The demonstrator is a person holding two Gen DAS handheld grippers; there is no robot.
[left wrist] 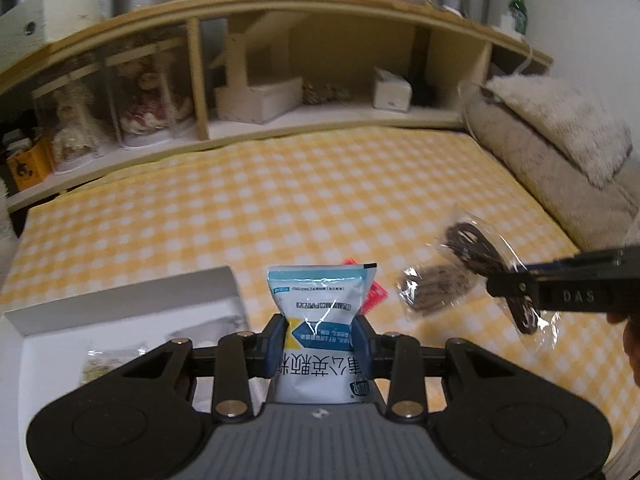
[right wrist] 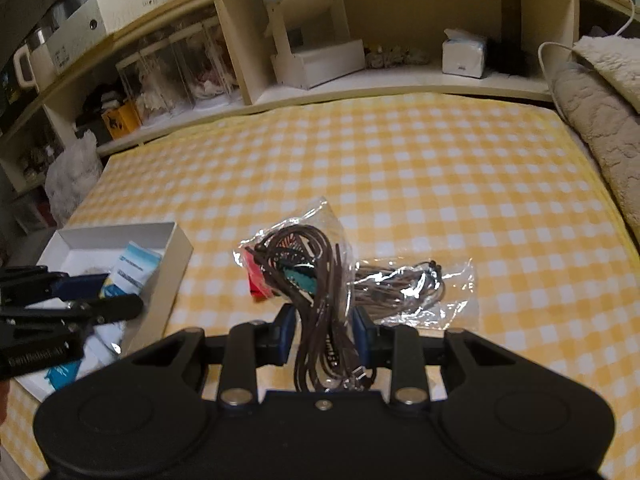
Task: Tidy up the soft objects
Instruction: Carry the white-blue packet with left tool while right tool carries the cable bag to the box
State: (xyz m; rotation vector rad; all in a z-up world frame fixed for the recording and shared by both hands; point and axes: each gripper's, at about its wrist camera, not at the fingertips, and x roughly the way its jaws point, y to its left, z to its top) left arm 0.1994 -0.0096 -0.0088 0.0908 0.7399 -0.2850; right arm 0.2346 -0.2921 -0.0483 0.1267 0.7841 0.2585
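1. Closest in, the left gripper point(left wrist: 320, 340) is pinching a blue-and-white sachet point(left wrist: 320, 320) between its fingers, holding it upright just beside the white box point(left wrist: 120, 300) on the yellow checked bed point(left wrist: 320, 200).
2. Beside it, the right gripper point(right wrist: 324, 332) is pinching a clear bag of brown cords point(right wrist: 316, 280), its fingers closing on the bundle's lower part while the bag's top is flopping free.
3. Just past that, a second bag of cords point(right wrist: 416, 288) and a small red packet point(right wrist: 256, 284) are lying on the bed, waiting.
4. Judging by the packets already sitting in the box, the sachet is probably heading there; it is worth carrying it fully over the wall and lowering it flat before letting go, so it is not tipping out.
5. The cord bag is looking slippery, so keeping the grip on the cords themselves seems wise.
6. Farthest back, the wooden shelf point(left wrist: 320, 120) is holding boxes and jars.
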